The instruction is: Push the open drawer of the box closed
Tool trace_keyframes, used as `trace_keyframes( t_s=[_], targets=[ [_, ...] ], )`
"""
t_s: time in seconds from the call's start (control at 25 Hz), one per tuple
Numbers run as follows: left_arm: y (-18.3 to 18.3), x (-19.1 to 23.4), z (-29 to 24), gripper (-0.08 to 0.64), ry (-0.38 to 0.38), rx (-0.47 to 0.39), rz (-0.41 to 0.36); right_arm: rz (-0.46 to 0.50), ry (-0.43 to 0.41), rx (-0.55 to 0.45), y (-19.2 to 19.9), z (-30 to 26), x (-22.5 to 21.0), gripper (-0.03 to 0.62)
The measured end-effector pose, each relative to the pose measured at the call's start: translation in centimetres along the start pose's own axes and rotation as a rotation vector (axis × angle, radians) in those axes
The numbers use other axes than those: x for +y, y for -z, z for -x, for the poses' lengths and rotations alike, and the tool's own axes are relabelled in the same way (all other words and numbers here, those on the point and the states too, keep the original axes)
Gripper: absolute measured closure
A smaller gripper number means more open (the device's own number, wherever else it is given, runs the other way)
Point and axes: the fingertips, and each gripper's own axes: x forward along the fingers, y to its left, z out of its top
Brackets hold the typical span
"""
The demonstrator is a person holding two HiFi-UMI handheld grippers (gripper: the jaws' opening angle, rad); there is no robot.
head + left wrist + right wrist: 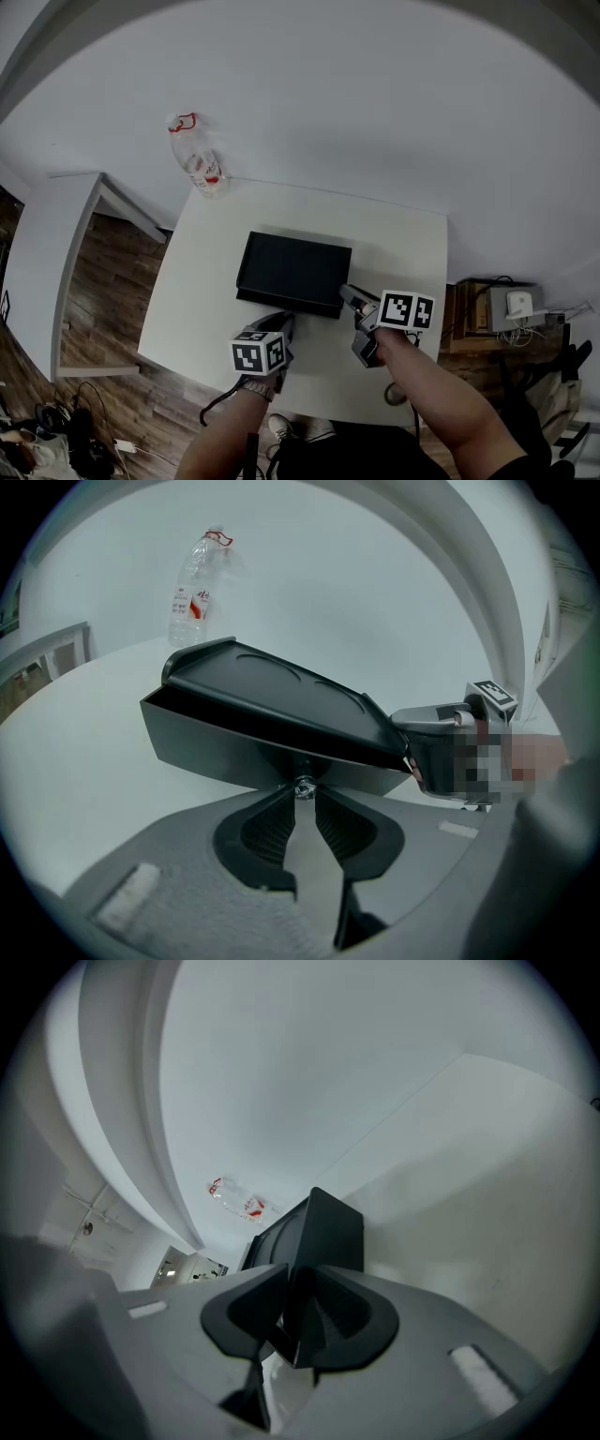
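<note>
**Clamping a flat black box [293, 270] at knob and corner**

The box lies in the middle of a square white table [403, 244]. Its drawer front [234, 752] faces the person, and a dark gap shows under the lid.

The left gripper [303, 794] has its ribbed jaws pinched together on the small metal knob [303, 786] at the middle of that drawer front.

The right gripper [298, 1312] is closed on the box's front right corner, with a dark edge wedged between its jaws.

Each gripper carries a cube with black-and-white square markers [405, 310].

A clear plastic bottle [199, 161] stands at the table's far left corner, well apart from the box. It has red at its neck and a red-and-white label, but the print is too small to read.
</note>
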Motion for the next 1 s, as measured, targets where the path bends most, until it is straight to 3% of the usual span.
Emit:
trace_keyframes(
  t_s=[1.0],
  targets=[
    [-1.9, 0.2, -1.8, 0.491, -0.001, 0.001, 0.007, -0.009, -0.016, -0.002, 0.0, 0.0, 0.0, 0.495]
  ],
)
